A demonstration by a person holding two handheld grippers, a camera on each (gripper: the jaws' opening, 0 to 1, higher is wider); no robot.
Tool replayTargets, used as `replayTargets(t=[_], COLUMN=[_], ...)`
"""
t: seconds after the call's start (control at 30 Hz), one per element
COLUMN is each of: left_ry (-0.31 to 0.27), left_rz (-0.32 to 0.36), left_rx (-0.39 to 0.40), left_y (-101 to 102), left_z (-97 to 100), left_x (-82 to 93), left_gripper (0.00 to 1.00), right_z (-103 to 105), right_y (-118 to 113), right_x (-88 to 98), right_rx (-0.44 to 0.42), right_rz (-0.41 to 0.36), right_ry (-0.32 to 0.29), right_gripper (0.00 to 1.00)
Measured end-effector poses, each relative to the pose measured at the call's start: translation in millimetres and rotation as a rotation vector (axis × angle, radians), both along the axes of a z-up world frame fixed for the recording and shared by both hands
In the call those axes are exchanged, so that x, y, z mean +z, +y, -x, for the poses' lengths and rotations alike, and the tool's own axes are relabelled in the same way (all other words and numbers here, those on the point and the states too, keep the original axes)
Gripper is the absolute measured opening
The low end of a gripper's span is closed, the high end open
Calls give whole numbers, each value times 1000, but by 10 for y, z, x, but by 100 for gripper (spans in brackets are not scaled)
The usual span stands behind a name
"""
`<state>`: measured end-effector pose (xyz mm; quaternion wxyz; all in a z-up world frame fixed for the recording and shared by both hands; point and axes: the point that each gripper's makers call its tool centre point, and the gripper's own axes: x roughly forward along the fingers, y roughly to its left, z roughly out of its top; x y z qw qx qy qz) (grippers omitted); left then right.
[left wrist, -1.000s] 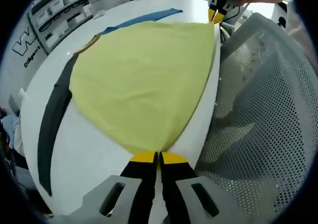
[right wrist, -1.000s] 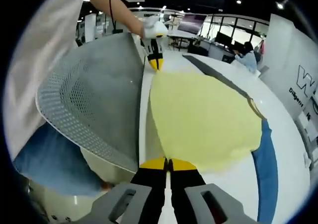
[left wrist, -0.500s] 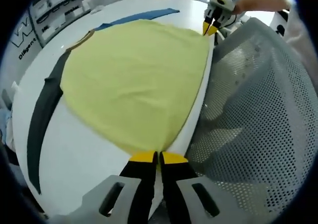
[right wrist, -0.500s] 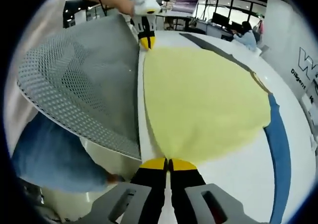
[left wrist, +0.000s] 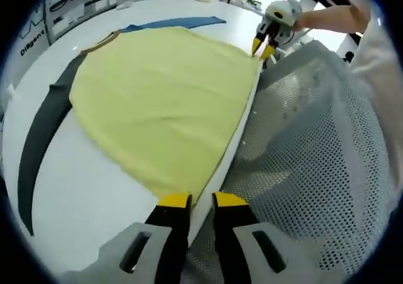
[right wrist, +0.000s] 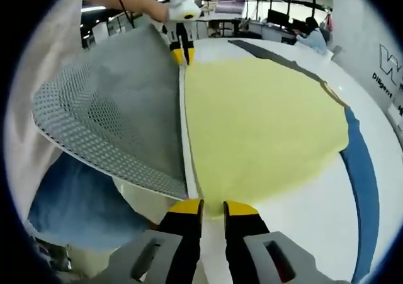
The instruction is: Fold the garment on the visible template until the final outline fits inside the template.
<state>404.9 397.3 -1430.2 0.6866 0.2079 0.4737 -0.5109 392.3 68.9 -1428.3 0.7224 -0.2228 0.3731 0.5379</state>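
Observation:
A yellow garment (left wrist: pixel 164 95) lies spread flat on the white table (left wrist: pixel 82 202), reaching its near edge. A dark template band (left wrist: pixel 38 133) and a blue one (left wrist: pixel 170 24) curve around its far side. My left gripper (left wrist: pixel 201 200) is open, its jaws standing apart at the garment's near corner. My right gripper (right wrist: pixel 213 206) is open too, with the garment's (right wrist: pixel 258 120) other near corner at its jaw tips. Each gripper shows far off in the other's view, the right one (left wrist: pixel 262 48) and the left one (right wrist: pixel 179 56), both at the table edge.
A grey mesh chair back (left wrist: pixel 315 139) presses close against the table's near edge, also seen in the right gripper view (right wrist: pixel 119 114). The person's jeans (right wrist: pixel 69 202) and a bare arm (left wrist: pixel 327 19) show. Shelving and desks stand beyond the table.
Both grippers were shut on the garment's near corners and now stand open. The garment has settled flat on the table, and both cameras have dropped a little lower.

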Motion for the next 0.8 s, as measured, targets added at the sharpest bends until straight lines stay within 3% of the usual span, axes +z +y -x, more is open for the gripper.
replayTargets(t=[0.1,0.23,0.37,0.57,0.63,0.8], left_ry=[-3,-17,-50,-85,-109,-152], left_rz=[60,90,106,162,212,302], left_rx=[70,139,176,233,263,351], left_y=[44,150,177,73,1,-115], left_z=[-121,-283,-407,-505,-553,-648], left_x=[112,188,247,317,378,499], left_gripper=[14,14,13,17,21,29], right_z=[-145,-366,-607,-951,-1024,-1200], right_y=[-59,-205,-416,-942,-1052,-1506], right_x=[97,162,185,179,191,202], right_rx=[-75,-153,-283,-554,-589,-781], right_rz=[-40,-57,-72,-99,-110,-114], right_ry=[4,-18,-43,-47,-66,-85], right_gripper=[9,9,9,14,15,16])
